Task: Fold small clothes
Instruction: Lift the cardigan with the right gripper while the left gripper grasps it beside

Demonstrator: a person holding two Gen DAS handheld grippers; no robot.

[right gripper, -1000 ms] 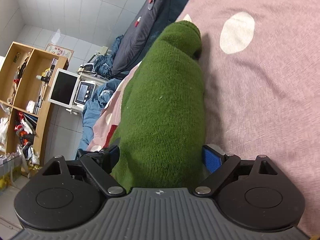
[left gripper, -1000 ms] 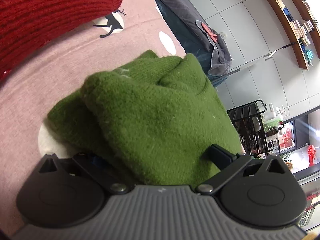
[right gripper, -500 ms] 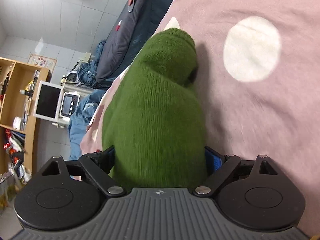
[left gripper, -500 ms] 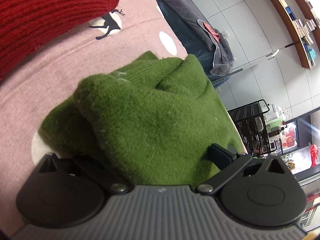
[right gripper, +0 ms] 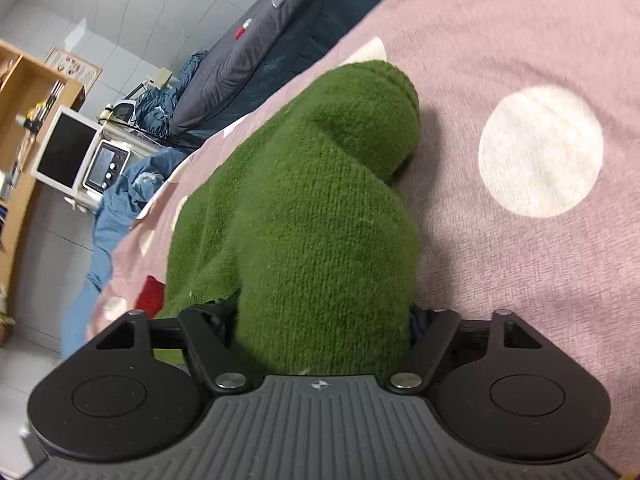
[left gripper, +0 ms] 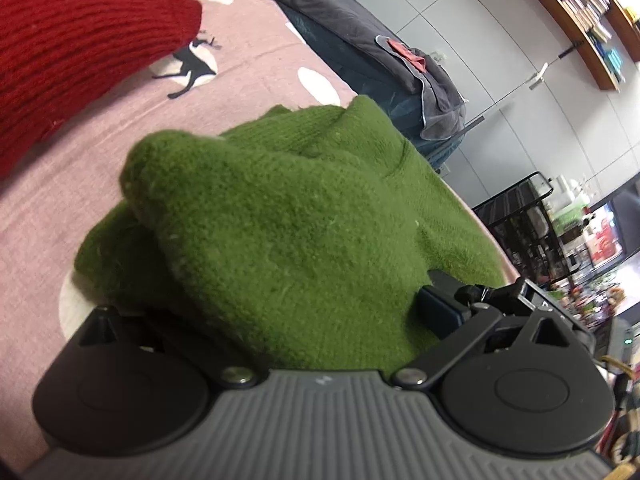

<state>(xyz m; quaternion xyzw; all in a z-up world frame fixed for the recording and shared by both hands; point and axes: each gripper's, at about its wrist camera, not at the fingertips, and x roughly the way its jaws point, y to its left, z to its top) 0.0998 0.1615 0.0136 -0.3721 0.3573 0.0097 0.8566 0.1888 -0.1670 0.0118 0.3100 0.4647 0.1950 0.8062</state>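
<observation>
A green knitted garment [left gripper: 280, 216] lies bunched on the pink spotted bedcover [left gripper: 60, 184]. My left gripper [left gripper: 288, 312] is shut on one end of it; the cloth covers most of the fingers. The same green garment [right gripper: 312, 208] fills the right wrist view, and my right gripper [right gripper: 320, 328] is shut on its other end, with the fabric draped over the fingers. The far end of the garment rests on the bedcover [right gripper: 560, 60].
A red knitted garment [left gripper: 72, 48] lies at the upper left on the bedcover. A dark grey quilt [left gripper: 360, 32] lies beyond the bed edge. Blue clothing [right gripper: 120, 208], a monitor [right gripper: 64, 148] and wooden shelves stand left of the bed.
Both grippers have kept hold of the green garment and shifted with it. The right view has tilted, and the garment now folds over more on itself.
</observation>
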